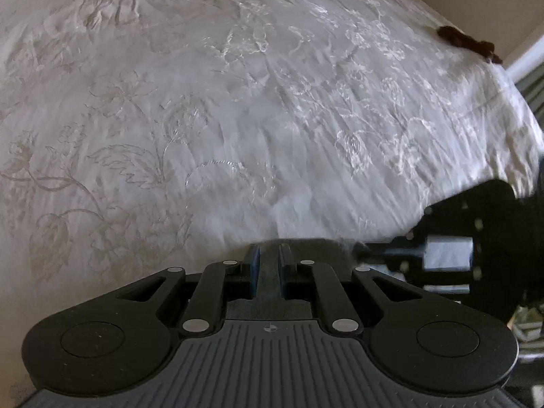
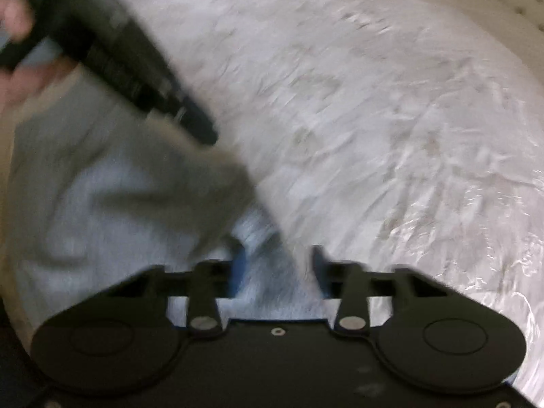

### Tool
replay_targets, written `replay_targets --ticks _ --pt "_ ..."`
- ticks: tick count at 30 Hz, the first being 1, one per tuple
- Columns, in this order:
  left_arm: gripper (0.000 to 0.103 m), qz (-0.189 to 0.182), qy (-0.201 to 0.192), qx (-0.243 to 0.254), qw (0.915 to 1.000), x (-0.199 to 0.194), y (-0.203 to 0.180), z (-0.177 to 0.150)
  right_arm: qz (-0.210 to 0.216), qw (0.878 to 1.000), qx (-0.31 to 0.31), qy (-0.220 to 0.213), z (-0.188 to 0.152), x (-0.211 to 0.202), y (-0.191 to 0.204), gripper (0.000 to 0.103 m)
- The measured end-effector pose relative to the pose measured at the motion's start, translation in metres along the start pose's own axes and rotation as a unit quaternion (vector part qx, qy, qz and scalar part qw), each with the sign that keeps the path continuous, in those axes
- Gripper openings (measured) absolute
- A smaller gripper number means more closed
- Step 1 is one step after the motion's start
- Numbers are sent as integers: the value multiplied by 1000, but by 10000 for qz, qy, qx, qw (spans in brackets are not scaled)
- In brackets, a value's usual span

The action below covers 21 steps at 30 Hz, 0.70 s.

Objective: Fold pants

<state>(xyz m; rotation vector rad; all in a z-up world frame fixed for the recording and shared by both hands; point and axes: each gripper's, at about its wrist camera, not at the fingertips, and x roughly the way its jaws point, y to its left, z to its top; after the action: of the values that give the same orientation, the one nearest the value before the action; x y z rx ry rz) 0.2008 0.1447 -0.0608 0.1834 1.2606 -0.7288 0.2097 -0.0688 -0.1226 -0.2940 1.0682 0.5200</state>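
Carrying step: left gripper (image 1: 268,267) and right gripper (image 2: 277,272) both pinch grey pants (image 2: 112,197) over bedspread (image 1: 238,119); next, lay fold flat ahead.

Left gripper (image 1: 268,268) – matte black linkage arms joined by silver round rivets, blue finger pads (image 1: 254,268), ribbed grey base plate marked with a small round emblem, right gripper (image 2: 277,272) – same black build, blue pads, blurred, bare hand (image 2: 15,17) seen on a black handle
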Motion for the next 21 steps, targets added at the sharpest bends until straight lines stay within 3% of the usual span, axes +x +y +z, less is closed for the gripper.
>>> replay_targets --ticks 5,8,13,21 --pt "13 -133 -50 43 9999 3 -4 15 166 9997 -162 -123 -14 -24 26 3" --pt "26 -223 30 218 9995 10 -13 24 254 9996 -34 -92 -27 -30 39 4" --pt "26 -322 488 746 9955 29 -30 30 296 9992 279 -35 -38 -31 52 4" --pt "29 -476 692 1519 9848 29 -42 13 275 9980 566 -98 -42 -33 53 4"
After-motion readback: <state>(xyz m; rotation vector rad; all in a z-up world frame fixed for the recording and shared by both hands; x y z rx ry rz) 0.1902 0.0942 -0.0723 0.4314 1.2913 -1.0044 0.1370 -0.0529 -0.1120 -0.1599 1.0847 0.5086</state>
